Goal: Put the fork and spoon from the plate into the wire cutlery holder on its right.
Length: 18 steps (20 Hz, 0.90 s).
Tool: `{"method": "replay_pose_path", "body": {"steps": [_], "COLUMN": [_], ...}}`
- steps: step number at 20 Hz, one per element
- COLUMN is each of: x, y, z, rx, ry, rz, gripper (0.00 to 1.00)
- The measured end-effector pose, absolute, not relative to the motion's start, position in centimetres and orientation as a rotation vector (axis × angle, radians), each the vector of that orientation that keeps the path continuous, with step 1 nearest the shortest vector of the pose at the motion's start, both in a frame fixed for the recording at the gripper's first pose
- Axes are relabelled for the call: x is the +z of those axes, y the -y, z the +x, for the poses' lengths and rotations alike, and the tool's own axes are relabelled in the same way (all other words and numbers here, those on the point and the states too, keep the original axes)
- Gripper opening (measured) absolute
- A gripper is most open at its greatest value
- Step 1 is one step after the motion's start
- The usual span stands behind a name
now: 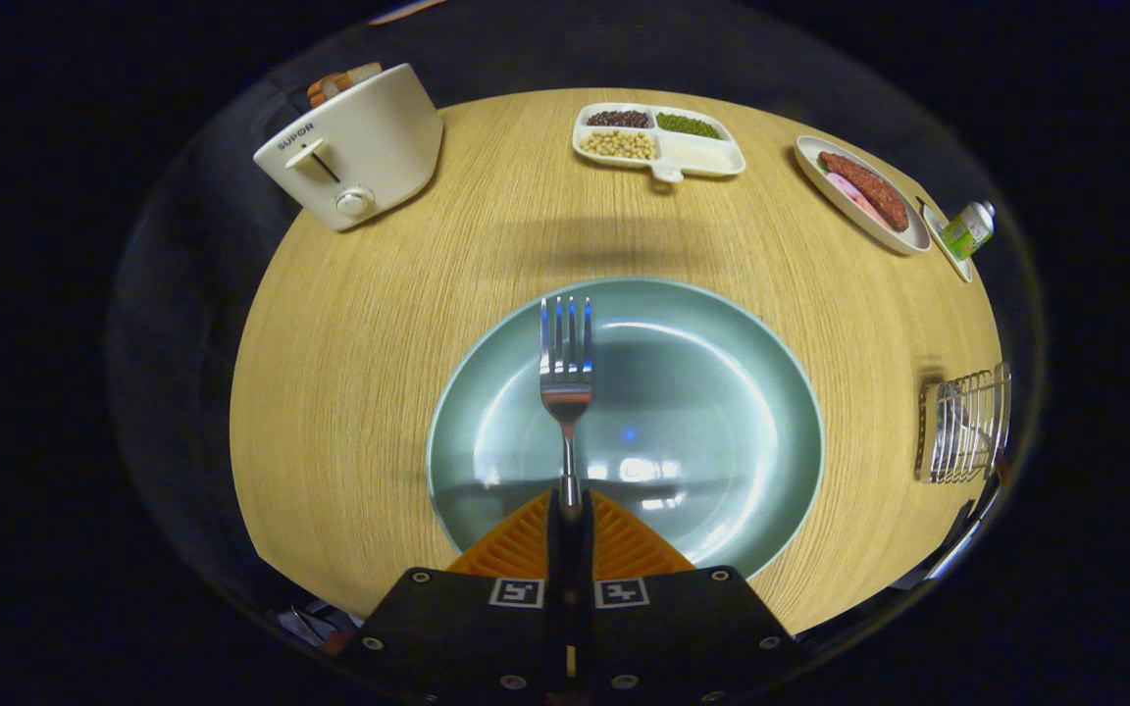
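— Starting at the left: what stands on the table [408, 324]?

— A toaster [354, 147] at the far left edge, with slices of bread [341, 80] poking out of its top. Its lever and knob face the camera.

— And in the middle?

— A round plate [702, 412] lies just ahead of the gripper [570, 510]. The fingers [516, 549] are pressed together on the handle of the fork [566, 378], so the jaws are closed on it. The fork points straight away from the gripper, tines out, above the plate; whether it touches the plate I cannot tell.

— Beyond the plate?

— A divided tray [693, 155] at the far edge, holding dark beans, green beans and pale beans in three of its sections.

— Further right?

— An oval dish [903, 235] with what looks like sausage on it, then a small green bottle [967, 228] lying on a little tray beside it.

— And the cutlery holder?

— The wire holder [962, 427] stands to the right of the plate, well apart from it, near the table's edge. Something pale shows inside it, though I cannot tell what.
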State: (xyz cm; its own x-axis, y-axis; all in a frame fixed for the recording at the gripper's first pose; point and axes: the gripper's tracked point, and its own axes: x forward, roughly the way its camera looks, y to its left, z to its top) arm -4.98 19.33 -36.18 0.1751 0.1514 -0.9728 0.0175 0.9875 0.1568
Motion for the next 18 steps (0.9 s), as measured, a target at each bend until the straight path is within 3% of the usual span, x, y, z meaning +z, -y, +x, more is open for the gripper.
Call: {"method": "replay_pose_path", "body": {"steps": [7,18], "x": [-31.7,-26.7], "y": [-12.5,2.6], "z": [-3.6,-8.3], "rx": [0.050,-0.104], "ry": [-1.229,-1.140], "rz": [0.112,0.150], "gripper": [0.04,0.04]}}
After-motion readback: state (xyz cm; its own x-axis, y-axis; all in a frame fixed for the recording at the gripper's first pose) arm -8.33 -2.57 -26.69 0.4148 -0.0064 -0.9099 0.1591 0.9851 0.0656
